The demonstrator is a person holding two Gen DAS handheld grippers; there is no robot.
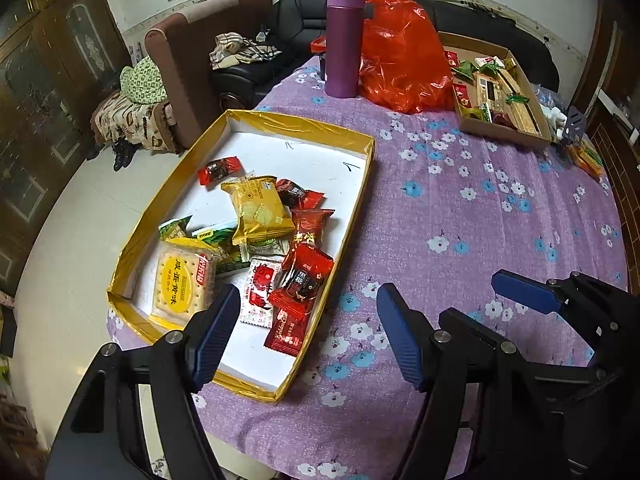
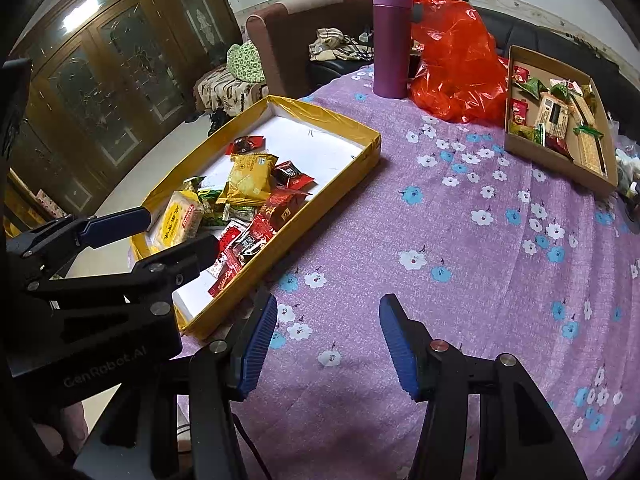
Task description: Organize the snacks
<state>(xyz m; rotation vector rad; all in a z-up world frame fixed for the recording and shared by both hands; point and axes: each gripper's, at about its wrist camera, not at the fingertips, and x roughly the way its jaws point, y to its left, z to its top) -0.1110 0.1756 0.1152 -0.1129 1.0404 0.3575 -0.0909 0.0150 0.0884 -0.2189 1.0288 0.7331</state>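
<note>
Gold-edged box (image 1: 256, 117) at my ten o'clock holds the jumbled snacks (image 1: 260, 236): yellow biscuit packs, red candies, green packets. My left gripper (image 1: 308, 336) and right gripper (image 2: 328, 348) both have jaws spread, nothing between them (right one over bare table (image 2: 460, 240)). Risk: grabbing into that overlapping heap could pinch two wrappers together. The cardboard box (image 2: 560, 160) at two o'clock holds sorted packets.

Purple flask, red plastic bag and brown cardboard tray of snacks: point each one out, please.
Purple flask (image 1: 343, 46): left wrist view, middle of its body.
Red plastic bag (image 1: 402, 56): left wrist view, its crinkled front.
Brown cardboard tray (image 2: 558, 162): right wrist view, its near wall.
</note>
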